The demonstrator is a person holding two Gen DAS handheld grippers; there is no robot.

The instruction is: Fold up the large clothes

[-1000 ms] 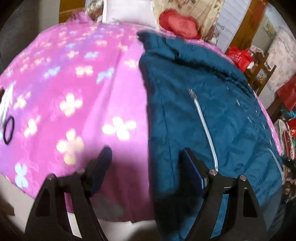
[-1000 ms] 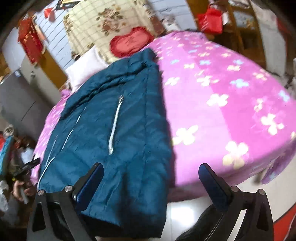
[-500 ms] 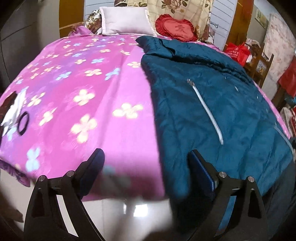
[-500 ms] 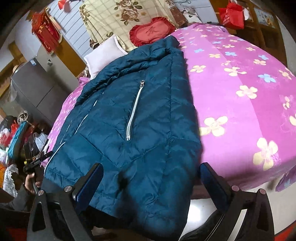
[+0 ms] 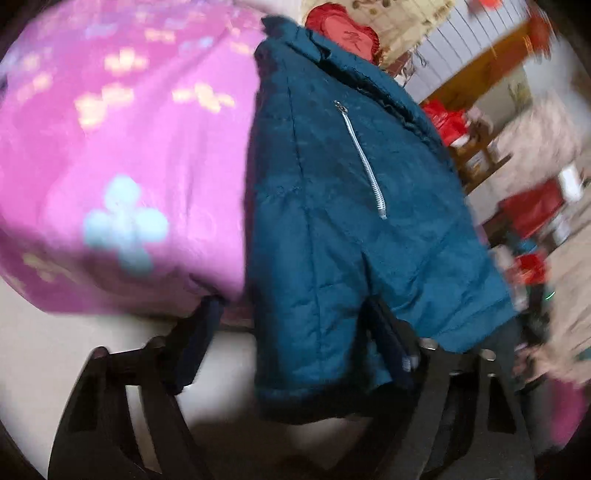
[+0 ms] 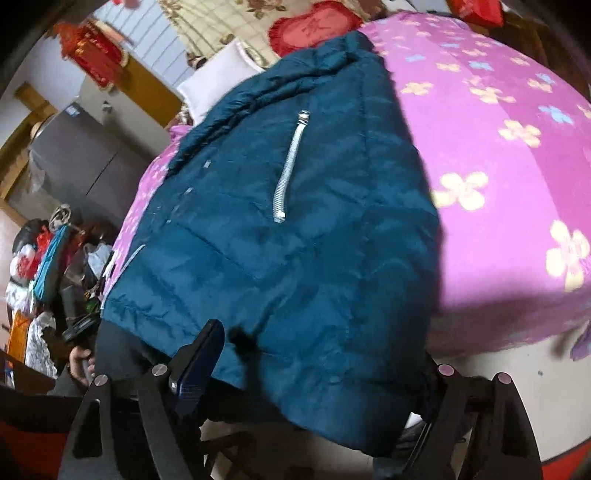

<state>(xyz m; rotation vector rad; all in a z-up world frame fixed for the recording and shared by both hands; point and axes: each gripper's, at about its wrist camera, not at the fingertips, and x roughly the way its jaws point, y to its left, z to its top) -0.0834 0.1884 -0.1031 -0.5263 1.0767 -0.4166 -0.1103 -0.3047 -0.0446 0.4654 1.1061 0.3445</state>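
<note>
A pink flowered bedspread [image 6: 517, 177] covers the bed, and the teal padded jacket [image 6: 295, 240] lies flat on it with its hem hanging over the near edge. The left gripper [image 5: 295, 354] and right gripper [image 6: 314, 373] each have their 2 fingers spread wide on either side of that hem, clamping nothing.

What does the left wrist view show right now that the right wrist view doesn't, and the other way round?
Only the left wrist view shows the wooden chair and red bags beyond the bed.

Only the right wrist view shows the white pillow, the grey cabinet, and a red hanging ornament.

Both show the teal jacket with its silver zipper, the pink floral bedspread, the red heart cushion, and an open gripper at the jacket hem: left gripper, right gripper.
</note>
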